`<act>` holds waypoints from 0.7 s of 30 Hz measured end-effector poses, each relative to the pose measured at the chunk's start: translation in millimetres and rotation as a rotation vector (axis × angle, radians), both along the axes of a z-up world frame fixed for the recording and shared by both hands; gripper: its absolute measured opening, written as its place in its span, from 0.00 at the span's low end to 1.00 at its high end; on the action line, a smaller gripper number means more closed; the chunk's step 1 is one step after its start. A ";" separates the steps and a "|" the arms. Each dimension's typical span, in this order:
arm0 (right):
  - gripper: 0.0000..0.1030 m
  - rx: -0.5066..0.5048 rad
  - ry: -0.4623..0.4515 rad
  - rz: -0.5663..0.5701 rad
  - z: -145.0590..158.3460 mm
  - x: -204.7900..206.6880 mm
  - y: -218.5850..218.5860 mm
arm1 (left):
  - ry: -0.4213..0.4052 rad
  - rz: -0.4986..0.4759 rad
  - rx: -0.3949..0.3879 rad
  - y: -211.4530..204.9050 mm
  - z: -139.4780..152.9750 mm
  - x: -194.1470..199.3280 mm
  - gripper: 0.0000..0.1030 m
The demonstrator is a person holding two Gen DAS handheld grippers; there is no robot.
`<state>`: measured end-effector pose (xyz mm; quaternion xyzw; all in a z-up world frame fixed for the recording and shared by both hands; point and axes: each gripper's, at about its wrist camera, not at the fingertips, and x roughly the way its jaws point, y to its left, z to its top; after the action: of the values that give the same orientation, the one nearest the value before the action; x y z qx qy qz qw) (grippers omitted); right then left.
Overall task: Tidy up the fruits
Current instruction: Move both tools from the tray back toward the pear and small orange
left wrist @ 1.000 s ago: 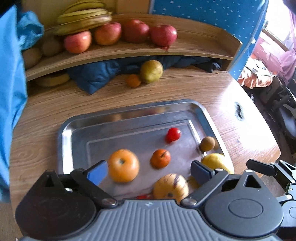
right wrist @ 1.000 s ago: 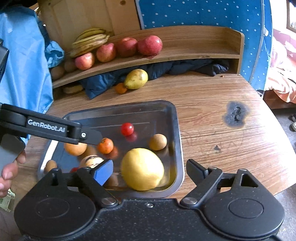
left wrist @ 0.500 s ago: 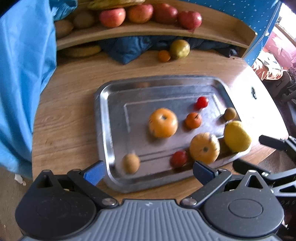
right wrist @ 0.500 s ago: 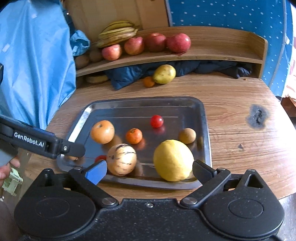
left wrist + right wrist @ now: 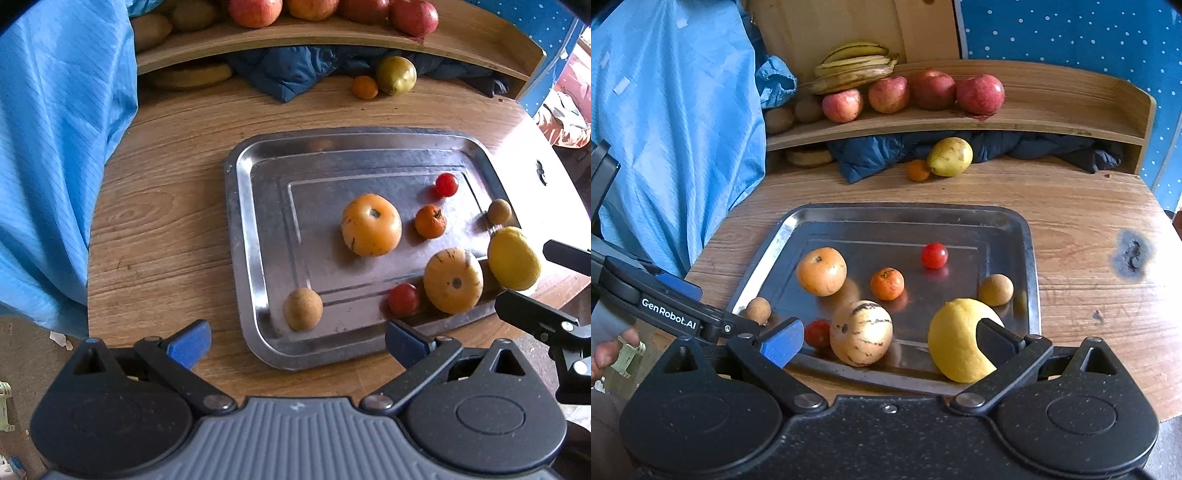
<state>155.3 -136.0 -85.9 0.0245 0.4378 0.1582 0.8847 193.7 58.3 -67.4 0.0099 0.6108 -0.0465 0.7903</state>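
Lemon (image 5: 955, 341) beside right jaws, untouched

L tool (image 5: 295, 343) & R tool (image 5: 890, 343) both wide open, empty, angled down.

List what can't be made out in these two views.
- Shelf, left wrist view: top edge cuts the apples; bananas out of frame.
- Lemon, right wrist view: right tongs' finger covers part of it.
- Red tomato, right wrist view: half hidden behind the blue pad and striped fruit.
- Under-shelf item: shadowed, unidentifiable.
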 end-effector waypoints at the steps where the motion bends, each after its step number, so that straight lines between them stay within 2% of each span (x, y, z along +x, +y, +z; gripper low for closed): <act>1: 0.97 0.001 0.000 0.002 -0.1 1.9 0.5 | -0.001 0.001 0.001 0.2 0.0 1.6 0.99; 21: 0.98 0.004 -0.001 -0.011 -1.7 51.6 -1.8 | -0.010 -0.021 -0.002 -9.4 -1.3 58.3 0.99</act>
<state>206.9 -137.7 -87.6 0.0288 0.4370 0.1541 0.8857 252.0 48.9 -68.7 0.0155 0.6067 -0.0556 0.7928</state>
